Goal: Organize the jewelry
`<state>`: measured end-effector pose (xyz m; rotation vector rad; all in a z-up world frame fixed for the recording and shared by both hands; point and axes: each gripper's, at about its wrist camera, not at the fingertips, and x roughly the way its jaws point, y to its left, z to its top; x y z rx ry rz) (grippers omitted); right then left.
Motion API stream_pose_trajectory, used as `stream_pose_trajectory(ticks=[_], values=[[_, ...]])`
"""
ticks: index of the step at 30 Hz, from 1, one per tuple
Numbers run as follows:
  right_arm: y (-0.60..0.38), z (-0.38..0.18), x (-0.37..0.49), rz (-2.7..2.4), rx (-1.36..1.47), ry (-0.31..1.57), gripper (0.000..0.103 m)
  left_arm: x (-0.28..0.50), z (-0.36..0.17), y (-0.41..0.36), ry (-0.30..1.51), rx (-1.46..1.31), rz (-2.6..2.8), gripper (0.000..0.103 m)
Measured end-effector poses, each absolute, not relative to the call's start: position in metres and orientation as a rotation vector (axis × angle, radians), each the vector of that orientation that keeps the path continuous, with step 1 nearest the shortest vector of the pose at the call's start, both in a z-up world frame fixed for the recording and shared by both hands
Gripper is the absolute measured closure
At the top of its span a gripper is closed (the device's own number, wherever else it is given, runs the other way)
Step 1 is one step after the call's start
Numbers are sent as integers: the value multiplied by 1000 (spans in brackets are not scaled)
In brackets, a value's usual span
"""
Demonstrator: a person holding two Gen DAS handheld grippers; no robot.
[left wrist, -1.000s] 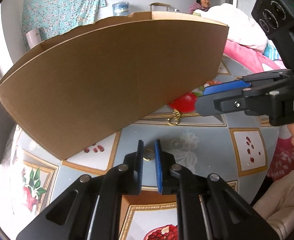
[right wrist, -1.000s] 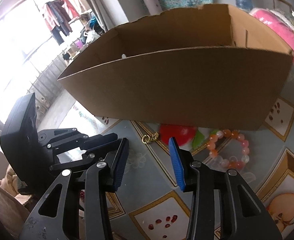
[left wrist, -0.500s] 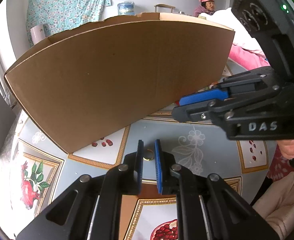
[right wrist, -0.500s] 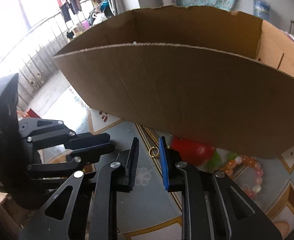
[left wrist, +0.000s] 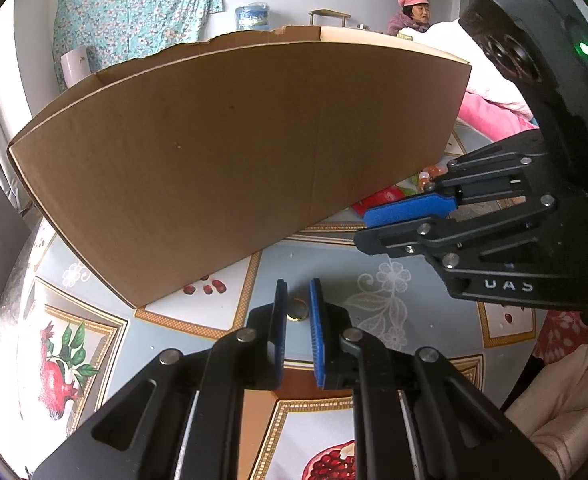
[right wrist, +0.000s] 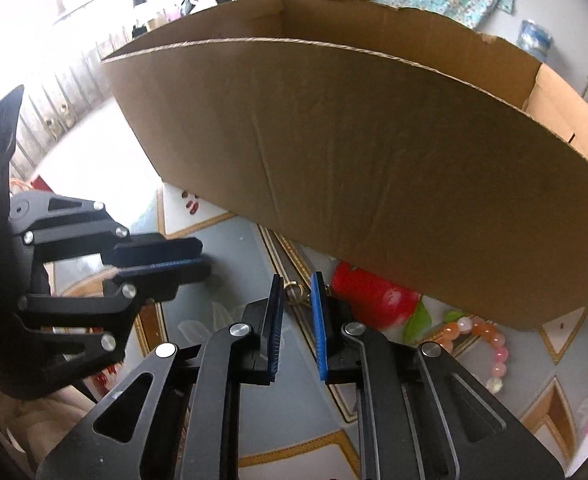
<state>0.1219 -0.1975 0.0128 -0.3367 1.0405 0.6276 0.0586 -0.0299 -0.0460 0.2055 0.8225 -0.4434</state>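
My left gripper (left wrist: 298, 292) hovers over the patterned tablecloth, shut on a small gold ring (left wrist: 297, 310) that sits between its pads; it also shows at the left of the right wrist view (right wrist: 201, 258). My right gripper (right wrist: 297, 286) points down just in front of the cardboard box (right wrist: 374, 160). Its jaws are closing, with a small gold clasp piece (right wrist: 294, 292) between the tips, and I see no pad pressing on it. In the left wrist view the right gripper (left wrist: 368, 226) reaches in from the right. An orange and pink bead bracelet (right wrist: 482, 336) lies on the cloth to its right.
The tall box (left wrist: 233, 152) stands open at the top and walls off the far side. The tablecloth (left wrist: 394, 300) has pomegranate prints. A hand (left wrist: 566, 400) holds the right gripper. Pink bedding (left wrist: 490, 116) and a seated person (left wrist: 414, 8) are behind.
The right gripper's jaws have narrowed from wide apart to a slim gap around the gold piece, and it has rolled and come closer to the cloth. The left gripper kept still with its ring.
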Motion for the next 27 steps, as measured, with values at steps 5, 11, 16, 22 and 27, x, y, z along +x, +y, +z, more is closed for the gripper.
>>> stream_pose_trajectory(ticks=[5, 11, 16, 22, 27], values=[[-205, 14, 121, 611, -336, 1060, 91, 59, -46, -30, 823, 203, -444, 92], [-224, 18, 114, 597, -305, 1082, 87, 59, -46, -28, 822, 199, -444, 92], [-221, 26, 113, 638, -301, 1036, 84, 59, -46, -28, 822, 199, -445, 92], [-217, 17, 115, 647, -332, 1047, 84, 58, -46, -27, 819, 196, -447, 92], [-207, 10, 118, 645, -335, 1042, 88, 57, -46, -27, 817, 195, -447, 92]])
